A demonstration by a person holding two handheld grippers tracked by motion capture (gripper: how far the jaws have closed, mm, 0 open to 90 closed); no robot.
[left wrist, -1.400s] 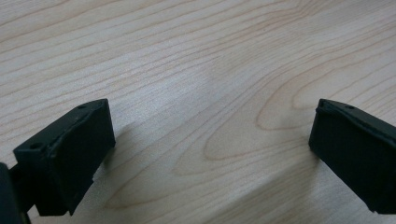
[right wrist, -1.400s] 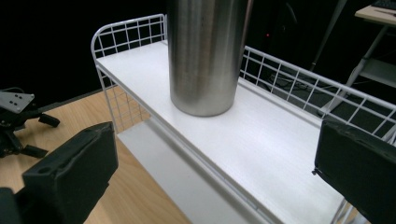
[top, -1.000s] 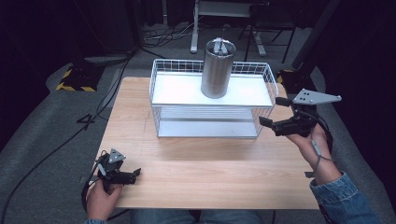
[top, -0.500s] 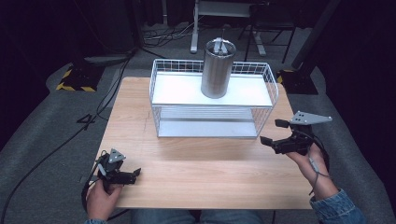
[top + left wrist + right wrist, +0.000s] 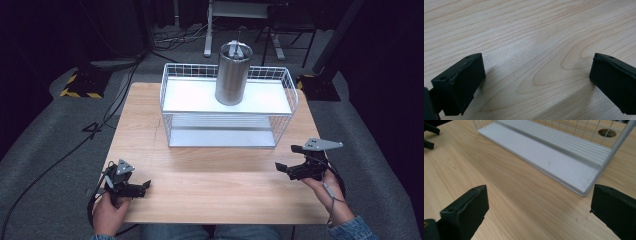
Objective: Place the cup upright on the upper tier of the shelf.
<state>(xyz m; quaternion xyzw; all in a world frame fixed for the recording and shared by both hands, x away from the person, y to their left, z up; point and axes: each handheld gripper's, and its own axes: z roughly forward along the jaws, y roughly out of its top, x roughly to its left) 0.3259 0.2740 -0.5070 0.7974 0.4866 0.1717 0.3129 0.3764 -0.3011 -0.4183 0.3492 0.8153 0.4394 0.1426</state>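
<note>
Holding a gripper in each hand near the front edge of the wooden table [image 5: 220,180], we keep both sets of jaws spread wide with nothing between them. Our left gripper [image 5: 141,187] sits low at the front left corner, its jaws pointing to the right across the bare wood; in the left gripper view the two black pads [image 5: 461,82] stand far apart over plain woodgrain. Our right gripper [image 5: 287,160] is at the front right, raised a little off the surface, with its grey three-cornered plate [image 5: 322,144] on top and its jaws pointing left toward the table's middle. In the right gripper view its jaws frame the near right corner of the white wire rack [image 5: 564,165], which lies just ahead of them, not touching.

Farther back, the rack [image 5: 227,127] stands at the centre of the table, a two-level wire frame with white shelves. On its upper shelf, right of centre, a metal cylinder [image 5: 232,73] stands upright. Beyond the table we see dark floor with cables [image 5: 165,42] and a yellow-and-black striped block [image 5: 80,85] at the far left.
</note>
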